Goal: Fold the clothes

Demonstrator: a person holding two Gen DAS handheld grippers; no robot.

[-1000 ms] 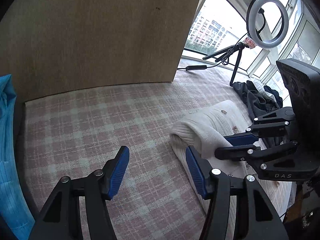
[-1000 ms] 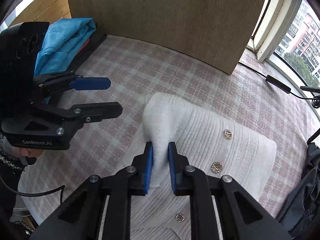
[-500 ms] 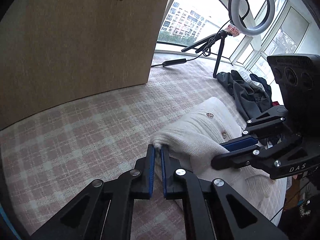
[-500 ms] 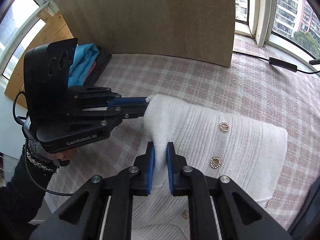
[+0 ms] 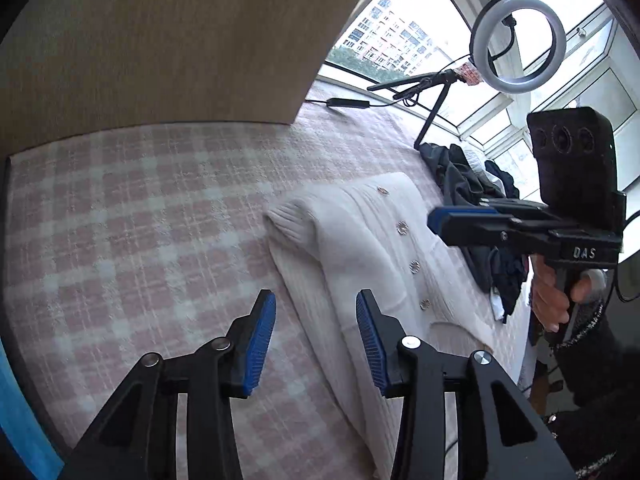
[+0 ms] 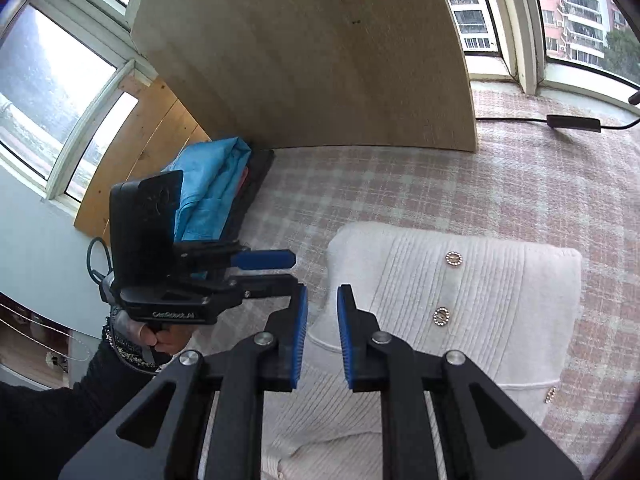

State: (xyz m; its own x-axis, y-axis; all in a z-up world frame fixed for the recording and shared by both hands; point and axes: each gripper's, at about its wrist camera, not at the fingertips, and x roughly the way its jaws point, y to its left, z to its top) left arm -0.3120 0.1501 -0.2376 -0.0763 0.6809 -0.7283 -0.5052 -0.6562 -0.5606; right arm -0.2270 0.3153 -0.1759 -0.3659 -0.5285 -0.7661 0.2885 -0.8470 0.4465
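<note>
A white ribbed cardigan point(image 5: 360, 248) with round metal buttons lies folded on the pink plaid cover point(image 5: 140, 220). My left gripper point(image 5: 314, 300) hovers over the cover at the cardigan's left edge. Its jaws are opening, with nothing between them. In the right wrist view the cardigan point(image 6: 480, 292) fills the lower right. My right gripper point(image 6: 323, 294) hangs just above its folded left corner. Those jaws are opening too, a narrow gap apart, and the pads are off the cloth. Each gripper shows in the other's view, the right gripper point(image 5: 436, 222) and the left gripper point(image 6: 280, 264).
A tall wooden board point(image 5: 160, 40) stands at the back. Folded blue clothing point(image 6: 208, 184) lies at its left foot. Dark clothes point(image 5: 472, 184) are piled to the right of the cardigan, below a ring light point(image 5: 518, 40) on a tripod. A black cable point(image 6: 572, 122) runs along the window sill.
The left gripper shut on the cardigan's far corner, then let go and drew back. The right gripper released the fold it pinched and rose; the cardigan now lies flat.
</note>
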